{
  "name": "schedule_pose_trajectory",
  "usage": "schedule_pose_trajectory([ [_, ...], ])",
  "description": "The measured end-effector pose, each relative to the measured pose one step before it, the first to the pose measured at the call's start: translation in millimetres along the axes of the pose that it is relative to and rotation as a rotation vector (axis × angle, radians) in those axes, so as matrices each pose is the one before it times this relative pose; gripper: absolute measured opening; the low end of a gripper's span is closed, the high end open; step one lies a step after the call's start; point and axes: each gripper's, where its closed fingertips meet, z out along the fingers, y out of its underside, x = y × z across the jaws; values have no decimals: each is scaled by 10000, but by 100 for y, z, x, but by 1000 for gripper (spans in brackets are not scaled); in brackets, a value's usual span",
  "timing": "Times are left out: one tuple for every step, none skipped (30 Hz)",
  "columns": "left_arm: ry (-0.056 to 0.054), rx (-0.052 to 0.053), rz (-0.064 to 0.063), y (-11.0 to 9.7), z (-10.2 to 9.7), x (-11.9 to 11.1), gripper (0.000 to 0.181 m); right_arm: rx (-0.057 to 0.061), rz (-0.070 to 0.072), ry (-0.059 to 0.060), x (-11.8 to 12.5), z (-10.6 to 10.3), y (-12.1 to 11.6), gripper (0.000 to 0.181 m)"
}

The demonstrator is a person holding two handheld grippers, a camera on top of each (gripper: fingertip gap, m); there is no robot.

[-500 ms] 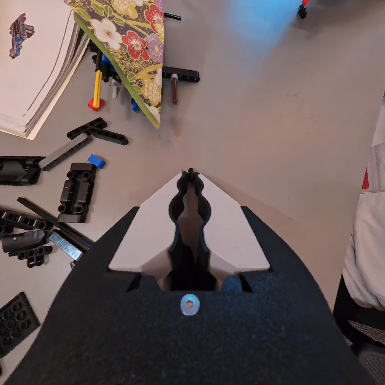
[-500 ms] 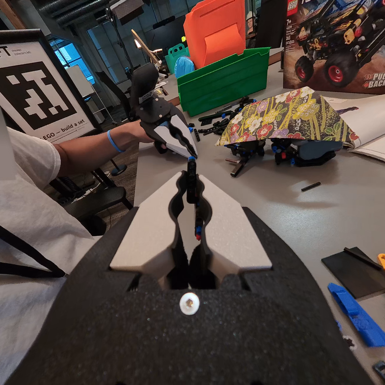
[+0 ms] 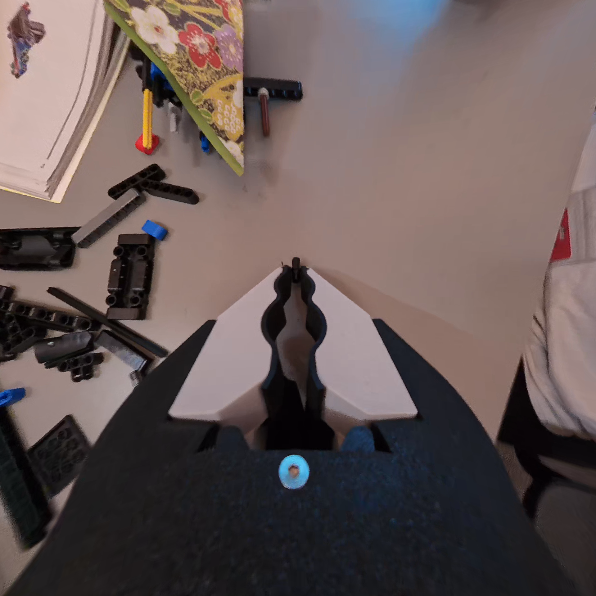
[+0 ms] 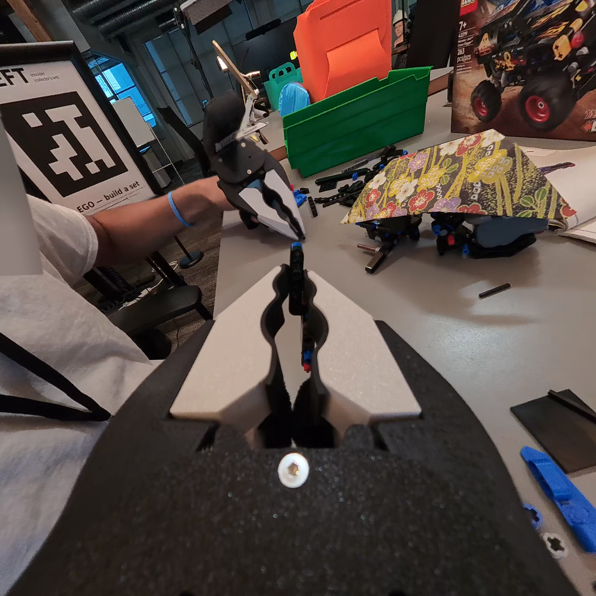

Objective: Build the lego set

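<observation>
Left tool (image 3: 295,269): pressed together on one small black pin (image 3: 295,262), above the smooth grey table (image 3: 403,167).
Right tool (image 4: 296,274): pinching one slim black beam assembly (image 4: 296,277) — blue tip, held upright, near the left tool.
Floral sheet (image 4: 451,180): one, tent-shaped, over black parts.

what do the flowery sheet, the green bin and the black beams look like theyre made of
Flowery sheet: looks like printed paper or thin card, matte; it holds a sharp fold and shows a plain green edge in the left wrist view.
Green bin: moulded plastic, smooth with a slight sheen, stepped rigid walls.
Black beams: hard plastic, semi-gloss, with rows of round holes.
</observation>
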Motion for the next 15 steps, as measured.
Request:
schedule_pose_trajectory([
  [-32,-536,349,181,-727,-131,3,5,-5,-9,-22,13,-25,6],
  [178,-649,324,270,-955,38,3,-9,-15,-18,-62,34,-9,6],
  [477,-869,88,566,-1021,322,3,-10,-38,-25,-103,41,7,6],
  [295,-1026,-5,842,-946,8,3,-24,-63,-30,-141,55,17,6],
  [245,-1189,64,1214,-712,-41,3,-36,-80,-26,-156,70,40,6],
  [165,-1374,156,1570,-419,-106,3,-48,-80,-11,-128,65,74,6],
  [14,-1269,200,1425,-155,-308,3,-47,-67,-2,-95,57,74,6],
  [351,-1146,79,1296,56,197,3,-23,-57,-6,-86,14,42,6],
  [355,-999,66,1077,182,200,3,-3,-40,-10,-67,-17,10,6],
  [-169,-616,94,502,166,-609,3,19,-14,15,10,-44,-21,6],
  [58,-527,-77,415,161,-298,3,28,6,8,16,-62,-49,6],
  [212,-434,-50,348,147,22,3,39,29,-17,-4,-64,-62,6],
  [-14,-255,74,140,86,-188,3,40,39,-18,-1,-65,-57,6],
  [71,-235,-18,155,77,-65,4,25,30,-16,2,-32,-41,6],
  [74,-271,-17,225,90,-34,4,12,11,-15,-13,-8,-19,6],
])
